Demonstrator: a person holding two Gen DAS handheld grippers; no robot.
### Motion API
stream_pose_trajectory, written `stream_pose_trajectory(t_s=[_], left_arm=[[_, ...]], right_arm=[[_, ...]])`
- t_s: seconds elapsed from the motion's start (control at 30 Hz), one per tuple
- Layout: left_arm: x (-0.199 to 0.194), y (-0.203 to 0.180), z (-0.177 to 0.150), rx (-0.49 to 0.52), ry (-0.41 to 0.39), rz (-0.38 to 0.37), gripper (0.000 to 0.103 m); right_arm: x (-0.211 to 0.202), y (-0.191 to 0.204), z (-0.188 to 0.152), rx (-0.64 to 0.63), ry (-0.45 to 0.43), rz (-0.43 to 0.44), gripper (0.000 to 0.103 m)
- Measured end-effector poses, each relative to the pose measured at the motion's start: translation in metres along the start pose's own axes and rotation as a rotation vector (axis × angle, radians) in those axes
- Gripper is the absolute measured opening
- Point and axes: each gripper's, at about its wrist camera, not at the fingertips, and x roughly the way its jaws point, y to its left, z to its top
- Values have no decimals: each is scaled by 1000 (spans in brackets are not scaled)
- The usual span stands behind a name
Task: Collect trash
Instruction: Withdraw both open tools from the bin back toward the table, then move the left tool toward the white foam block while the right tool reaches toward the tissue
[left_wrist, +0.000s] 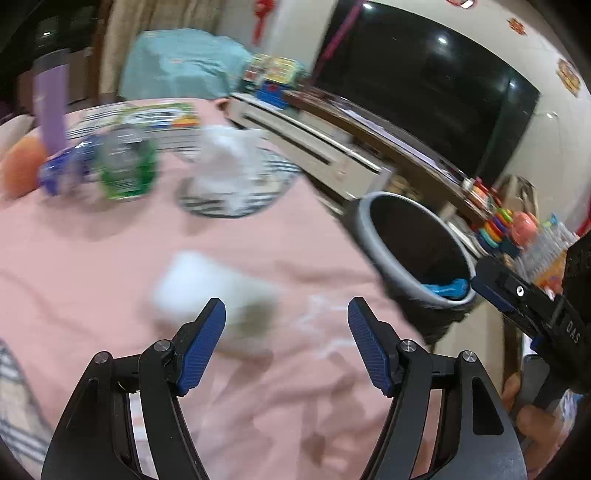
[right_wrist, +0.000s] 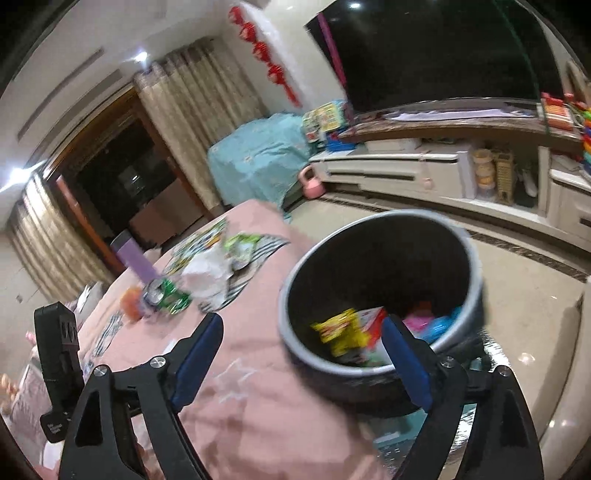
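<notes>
We see left gripper (left_wrist: 286, 317) with jaws spread wide, empty, aimed low at blurred white crumpled tissue (left_wrist: 195, 291) on pink tablecloth (left_wrist: 92, 266), likely lining up pickup. Right gripper (right_wrist: 303, 339) likewise spread, holding nothing, poised over dark trash bin (right_wrist: 476, 291) beside table edge; yellow wrapper (right_wrist: 341, 332) lies inside. Green can (left_wrist: 125, 170) waits further back.

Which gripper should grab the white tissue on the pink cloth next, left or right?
Left, probably. The left gripper is open, with the blurry white tissue lying just beyond its fingers. The right gripper is open too, but it points at the trash bin beside the table.
</notes>
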Motion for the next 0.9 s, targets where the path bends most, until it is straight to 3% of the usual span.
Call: stream_pose_trajectory(t_s=[0.37,0.77,0.9], left_arm=[[-23,94,-18,-129,-1,128,70],[-27,140,-5,-154,-14,207,70],[-25,146,-2,-172,-5,197,70]], right_arm=[[43,64,-30,-119,128,88,89],[84,104,-37,-171,197,135,89],[99,111,-31,-166,203,138,89]])
